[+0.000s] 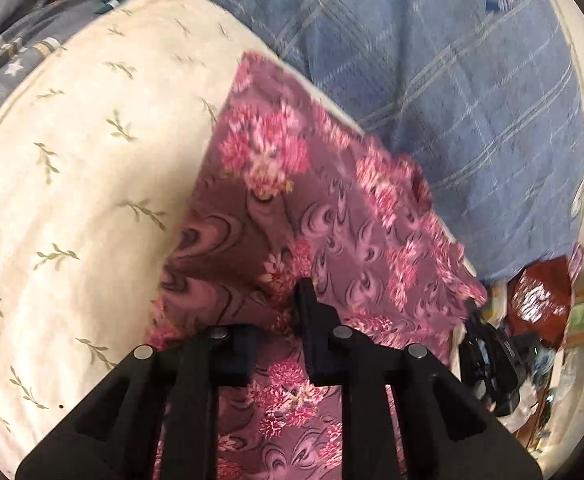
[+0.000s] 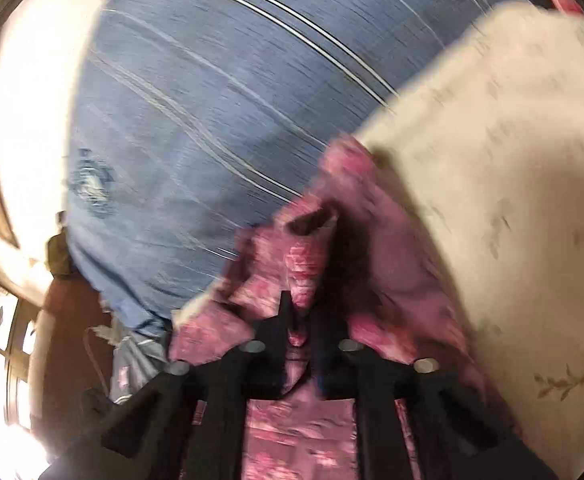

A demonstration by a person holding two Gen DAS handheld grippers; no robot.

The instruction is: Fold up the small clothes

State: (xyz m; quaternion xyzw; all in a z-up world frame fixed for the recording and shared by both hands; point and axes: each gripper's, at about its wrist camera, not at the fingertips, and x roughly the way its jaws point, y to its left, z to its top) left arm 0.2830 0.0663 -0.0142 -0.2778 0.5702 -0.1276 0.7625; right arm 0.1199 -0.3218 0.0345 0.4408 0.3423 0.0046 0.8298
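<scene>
Cream pillow [image 1: 71, 184] and blue blanket [image 1: 432, 100] flank the seemingly bunched floral garment [image 1: 292, 208].

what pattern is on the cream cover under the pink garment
Small olive-green leafy sprigs scattered on the cream cover, clearest in the left wrist view.

A bedroom in a home. A bed carries a cream sheet [image 1: 71, 184] printed with green sprigs at 9 o'clock, and a blue plaid blanket [image 1: 432, 80] at 1 o'clock. A grey star-print cloth [image 1: 7, 60] lies at 10 o'clock. The right wrist view shows a panelled window [image 2: 3, 344] at 8 o'clock.
</scene>
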